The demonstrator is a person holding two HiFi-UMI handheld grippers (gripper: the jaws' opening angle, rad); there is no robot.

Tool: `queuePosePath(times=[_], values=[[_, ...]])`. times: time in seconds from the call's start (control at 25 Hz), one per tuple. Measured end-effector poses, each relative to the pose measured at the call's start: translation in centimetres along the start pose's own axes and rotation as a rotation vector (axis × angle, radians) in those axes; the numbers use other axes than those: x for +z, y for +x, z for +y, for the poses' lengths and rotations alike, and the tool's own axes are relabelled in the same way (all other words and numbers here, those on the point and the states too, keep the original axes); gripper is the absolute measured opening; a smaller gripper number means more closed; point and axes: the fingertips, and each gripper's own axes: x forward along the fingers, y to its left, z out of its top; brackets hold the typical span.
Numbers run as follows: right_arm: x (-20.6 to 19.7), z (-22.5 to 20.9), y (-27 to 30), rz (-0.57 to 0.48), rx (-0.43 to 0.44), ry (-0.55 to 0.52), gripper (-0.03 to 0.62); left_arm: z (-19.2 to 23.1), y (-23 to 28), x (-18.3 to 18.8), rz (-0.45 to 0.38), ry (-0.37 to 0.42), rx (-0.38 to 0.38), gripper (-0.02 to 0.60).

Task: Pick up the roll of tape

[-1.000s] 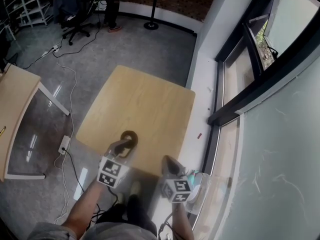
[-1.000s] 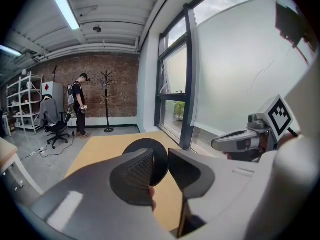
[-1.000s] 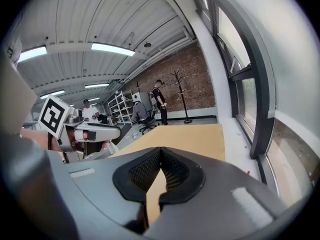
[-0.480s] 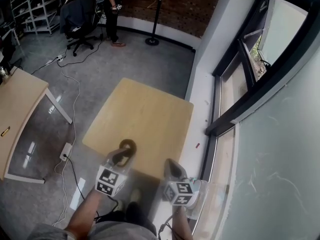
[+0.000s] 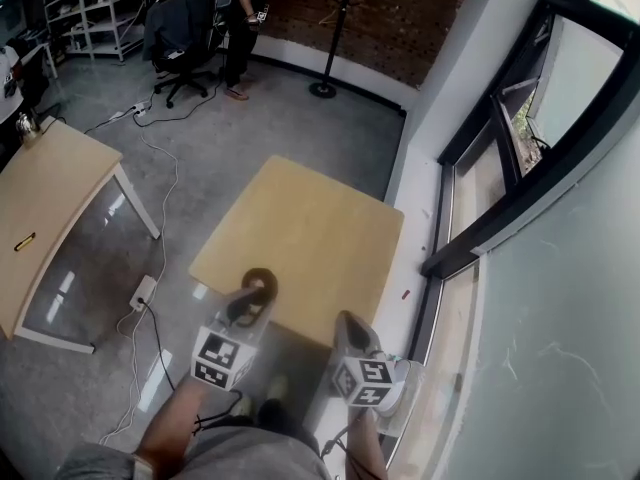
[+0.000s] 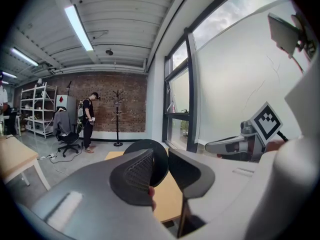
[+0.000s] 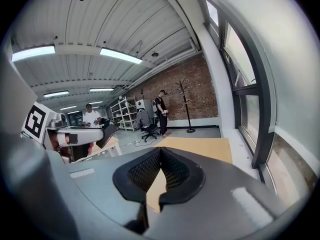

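1. Left gripper (image 5: pixel 247 304) pinches the tape (image 5: pixel 261 281). Its jaws are pressed on the roll, which holds them partly apart.
2. The tape is a dark roll over the table's (image 5: pixel 320 230) near-left corner. In the left gripper view it sits between the jaws (image 6: pixel 159 159), with the tabletop below it.
3. Right gripper (image 5: pixel 343 324) is at the table's near edge, to the right of the tape. Its jaws are pressed together at the tips with nothing in them (image 7: pixel 160 156).
4. Both grippers' marker cubes are on the near side of the table, with the person's forearms behind them.
5. The table is light wood and has nothing else on it.
6. A second table (image 5: pixel 50 208) is well left of the table.
7. A power strip (image 5: pixel 145 290) lies on the floor just left of the table.
8. A window (image 5: pixel 500 158) runs along the table's right side.
9. A standing person (image 5: pixel 245 13), a chair (image 5: pixel 180 28), shelves (image 5: pixel 95 3) and a coat stand (image 5: pixel 335 38) are well beyond the table's far edge.
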Motion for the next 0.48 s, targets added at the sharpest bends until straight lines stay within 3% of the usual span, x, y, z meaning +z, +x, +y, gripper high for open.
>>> queuePosePath(times=[0.48], values=[[1.7, 5.7, -1.3, -0.049, 0.038, -0.026, 0.014, 2.0, -6.6, 1.2, -0.069, -0.012, 0.042, 0.095]])
